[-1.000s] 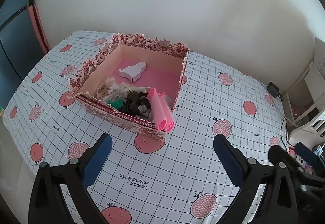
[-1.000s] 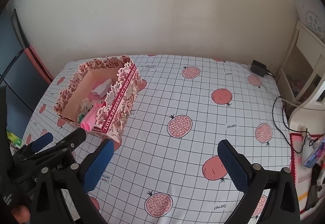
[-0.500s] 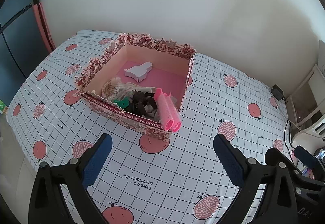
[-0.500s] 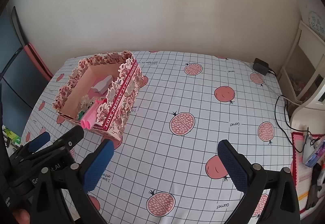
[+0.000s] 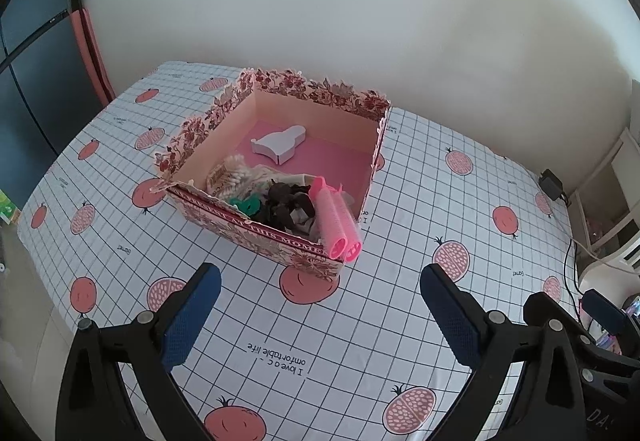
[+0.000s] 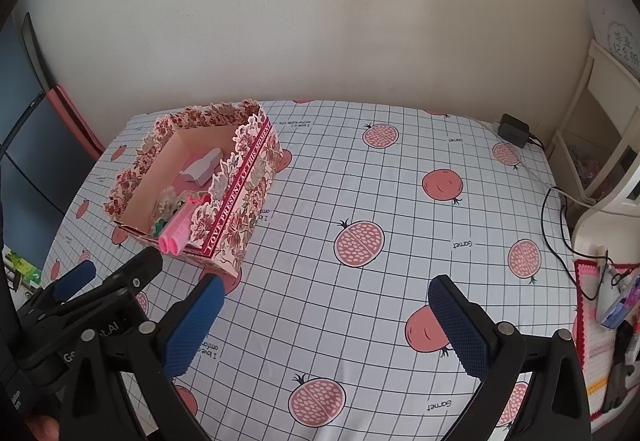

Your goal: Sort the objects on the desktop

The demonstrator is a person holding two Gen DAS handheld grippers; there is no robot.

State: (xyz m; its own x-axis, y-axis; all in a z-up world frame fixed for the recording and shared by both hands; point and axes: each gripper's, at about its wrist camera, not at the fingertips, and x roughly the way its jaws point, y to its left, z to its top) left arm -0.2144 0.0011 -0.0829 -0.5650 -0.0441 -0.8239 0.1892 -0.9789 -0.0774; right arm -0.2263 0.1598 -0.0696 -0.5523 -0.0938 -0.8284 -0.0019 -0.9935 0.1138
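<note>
A floral pink cardboard box (image 5: 208,123) (image 6: 244,193) stands on the table. Inside lie a white cat-shaped piece (image 5: 280,143) (image 6: 202,168), a bundle of cotton swabs (image 5: 234,177), a green item (image 5: 248,206), dark clips (image 5: 286,203) and two pink hair rollers (image 5: 338,223) (image 6: 176,233) leaning over the near wall. My left gripper (image 5: 316,315) hovers open in front of the box, nothing between its blue pads (image 5: 190,317). My right gripper (image 6: 326,325) is open over the bare cloth to the right of the box; the left gripper (image 6: 112,281) shows at its lower left.
A white checked tablecloth (image 6: 400,225) with pomegranate prints covers the table up to a plain wall. A black charger (image 6: 514,129) and cable (image 6: 554,225) lie at the right edge, beside a white shelf (image 6: 600,121). A dark panel (image 5: 36,81) stands at the left.
Both grippers have drawn back and risen a little, so the box looks smaller and farther off. Their jaws stay open and nothing in the box has moved.
</note>
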